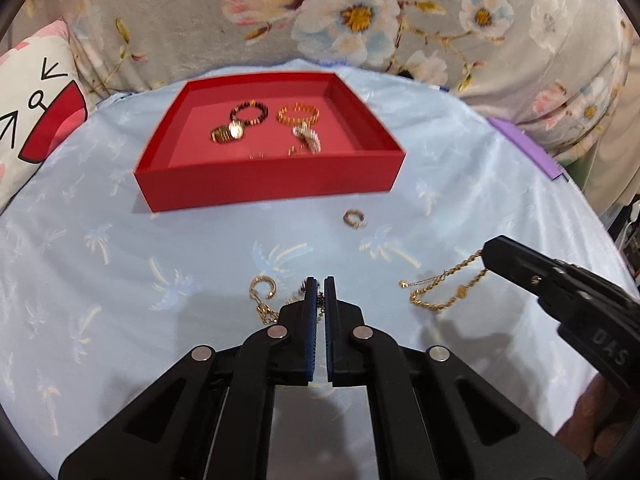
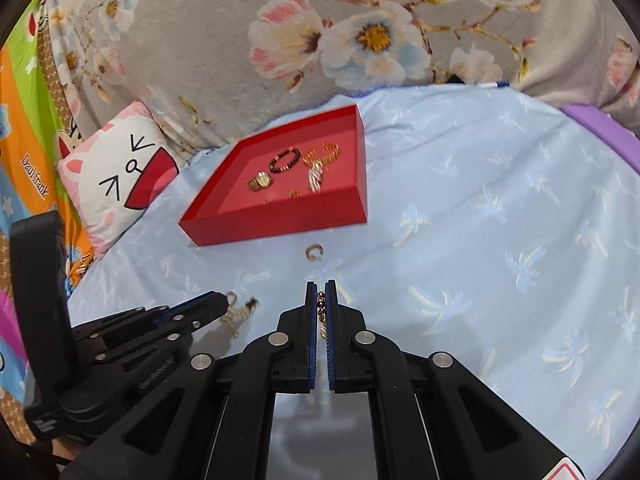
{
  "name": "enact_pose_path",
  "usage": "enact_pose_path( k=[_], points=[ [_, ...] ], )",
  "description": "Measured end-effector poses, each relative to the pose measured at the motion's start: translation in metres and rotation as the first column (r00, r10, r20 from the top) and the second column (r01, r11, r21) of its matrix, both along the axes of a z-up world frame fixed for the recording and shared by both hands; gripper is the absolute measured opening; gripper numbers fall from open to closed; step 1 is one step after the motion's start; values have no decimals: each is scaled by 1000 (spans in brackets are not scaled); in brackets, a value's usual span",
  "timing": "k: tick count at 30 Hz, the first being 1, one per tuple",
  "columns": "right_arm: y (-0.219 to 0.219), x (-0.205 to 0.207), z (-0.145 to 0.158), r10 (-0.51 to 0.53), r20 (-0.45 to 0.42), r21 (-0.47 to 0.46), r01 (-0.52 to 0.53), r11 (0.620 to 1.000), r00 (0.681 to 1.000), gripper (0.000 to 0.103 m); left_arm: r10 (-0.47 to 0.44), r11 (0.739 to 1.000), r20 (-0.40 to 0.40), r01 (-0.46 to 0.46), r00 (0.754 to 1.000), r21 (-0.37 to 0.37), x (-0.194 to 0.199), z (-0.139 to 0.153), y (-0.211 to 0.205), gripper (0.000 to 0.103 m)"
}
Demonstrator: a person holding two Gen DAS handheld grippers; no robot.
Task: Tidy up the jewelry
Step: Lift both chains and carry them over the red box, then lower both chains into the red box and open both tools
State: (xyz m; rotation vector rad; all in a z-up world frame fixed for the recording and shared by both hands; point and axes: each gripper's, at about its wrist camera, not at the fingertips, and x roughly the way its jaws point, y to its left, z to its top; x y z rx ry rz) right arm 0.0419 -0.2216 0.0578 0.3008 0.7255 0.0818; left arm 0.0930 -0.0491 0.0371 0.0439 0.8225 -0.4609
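A red tray (image 1: 272,184) (image 2: 280,222) on the pale blue cloth holds several pieces: a black bead bracelet (image 1: 250,112), a gold bracelet (image 1: 299,114), a gold watch (image 1: 228,133) and a silver piece (image 1: 308,138). A small gold ring (image 1: 354,218) (image 2: 313,251) lies in front of the tray. My left gripper (image 1: 319,284) (image 2: 224,300) is shut on a thin gold chain with a hoop (image 1: 262,288). My right gripper (image 2: 320,286) (image 1: 490,254) is shut on a gold chain bracelet (image 1: 440,288) (image 2: 321,312), whose rest lies on the cloth.
A cat-face cushion (image 1: 36,116) (image 2: 120,176) lies left of the tray. A flowered grey blanket (image 1: 360,12) rises behind the cloth. A purple edge (image 1: 524,146) (image 2: 604,128) shows at the right. Striped bright fabric (image 2: 24,140) is at the far left.
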Motion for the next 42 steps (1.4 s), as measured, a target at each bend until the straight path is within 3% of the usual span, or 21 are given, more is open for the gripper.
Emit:
enact_pose_path(
  k=[7, 12, 21, 28, 42],
  points=[
    [5, 9, 55, 34, 76, -14, -33, 999, 996, 3, 1, 997, 37, 1, 999, -71, 7, 59, 26, 2],
    [14, 31, 91, 64, 119, -41, -60, 997, 991, 3, 34, 997, 105, -26, 994, -79, 26, 97, 43, 2],
    [36, 101, 126, 111, 155, -69, -101, 992, 982, 3, 95, 994, 189, -83, 977, -68, 88, 134, 50, 2],
    [41, 159, 112, 131, 107, -49, -126, 991, 986, 3, 102, 993, 159, -92, 982, -68, 136, 124, 40, 1],
    [62, 240, 43, 154, -28, -54, -155, 986, 988, 4, 146, 989, 36, -146, 989, -19, 199, 61, 42, 2]
  ],
)
